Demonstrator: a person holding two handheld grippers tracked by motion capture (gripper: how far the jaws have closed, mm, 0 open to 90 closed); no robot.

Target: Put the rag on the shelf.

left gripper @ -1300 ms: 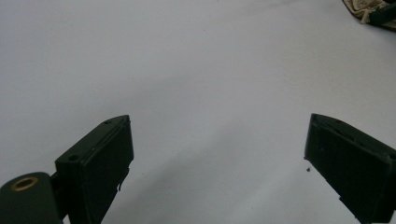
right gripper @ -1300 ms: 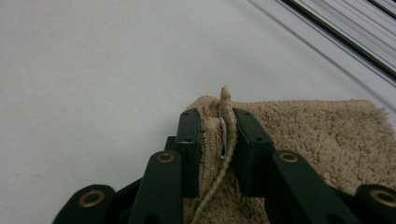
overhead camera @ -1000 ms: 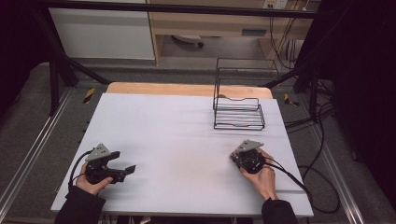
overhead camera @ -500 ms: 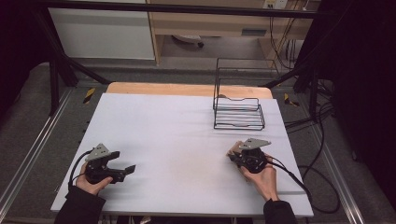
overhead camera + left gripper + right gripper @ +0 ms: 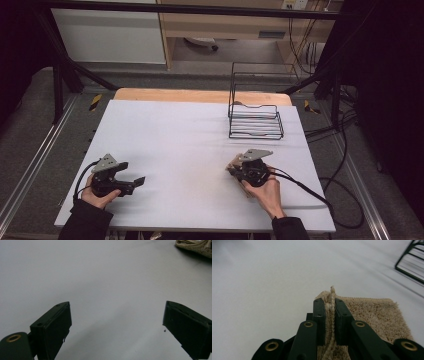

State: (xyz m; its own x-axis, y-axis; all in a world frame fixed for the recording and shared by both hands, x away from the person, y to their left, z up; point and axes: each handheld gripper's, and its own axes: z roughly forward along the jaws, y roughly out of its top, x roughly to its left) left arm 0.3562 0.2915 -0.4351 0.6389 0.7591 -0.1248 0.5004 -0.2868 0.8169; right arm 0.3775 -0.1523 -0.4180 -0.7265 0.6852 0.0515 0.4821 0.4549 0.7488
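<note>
- Right gripper [image 5: 329,305] has the beige towel [image 5: 372,315] pinched by its edge, low over the table [image 5: 190,130].
- Left gripper [image 5: 117,322] gapes wide, empty.
- Rack [image 5: 256,122] looks bare, so pretty early on I'd say.

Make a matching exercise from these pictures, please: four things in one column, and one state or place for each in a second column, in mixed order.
Things:
1. left claw
2. right claw
3. beige cloth
4. black wire rack

States or places:
A. stands on the far right part of the table
B. jaws wide apart, nothing between them
C. jaws closed on a fabric edge
D. pinched at one edge, the rest spread beside the jaws

Pairs: 1-B, 2-C, 3-D, 4-A
</note>
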